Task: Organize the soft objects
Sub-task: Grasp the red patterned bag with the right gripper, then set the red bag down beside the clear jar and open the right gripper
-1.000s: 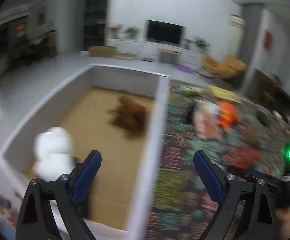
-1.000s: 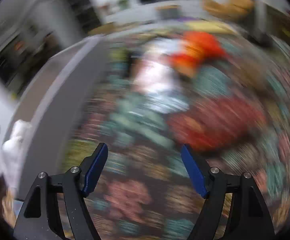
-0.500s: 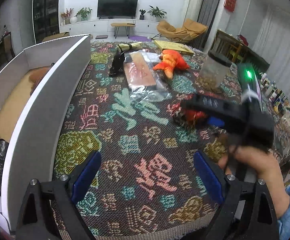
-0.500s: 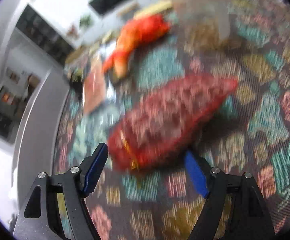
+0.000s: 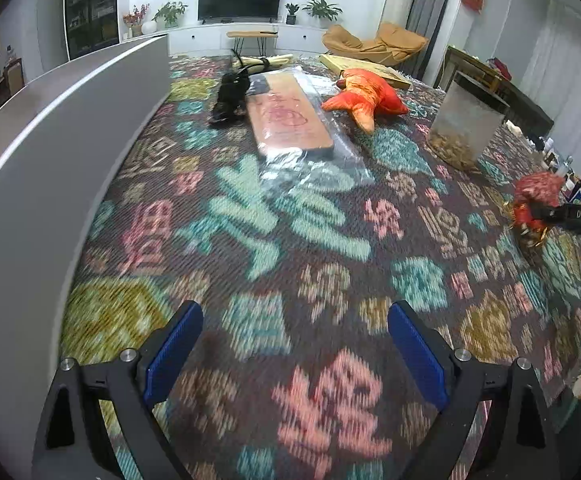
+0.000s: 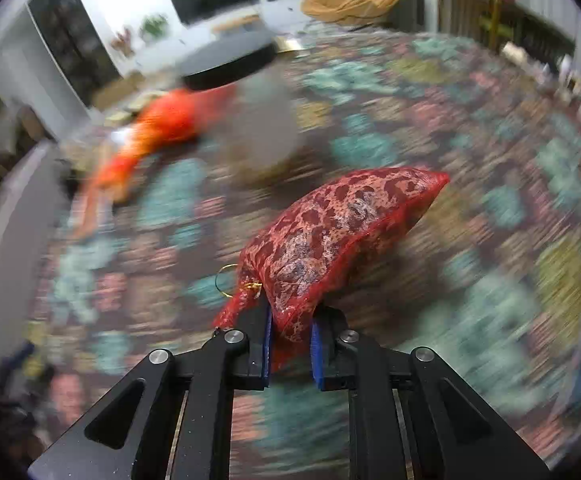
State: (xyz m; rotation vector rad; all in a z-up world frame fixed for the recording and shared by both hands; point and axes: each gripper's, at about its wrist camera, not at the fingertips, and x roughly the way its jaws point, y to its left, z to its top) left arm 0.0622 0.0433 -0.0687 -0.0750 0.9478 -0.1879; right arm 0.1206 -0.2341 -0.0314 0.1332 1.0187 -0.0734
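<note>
- Your right gripper [image 6: 290, 340] has just snapped closed; its blue pads pinch the near end of the red patterned pouch [image 6: 330, 232], over the patterned cloth [image 5: 290, 240].
- Your left gripper [image 5: 294, 352] is spread wide, nothing between its fingers, beside the white box wall [image 5: 50, 152].

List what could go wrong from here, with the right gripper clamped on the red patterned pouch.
1. The right gripper pinches only the bottom corner of the red patterned fabric pouch; the loose bulk might sag or slip out.
2. The gold cord loop dangling beside the fingers could snag.
3. The clear jar with the dark lid stands close by; a swinging pouch may knock it.
</note>
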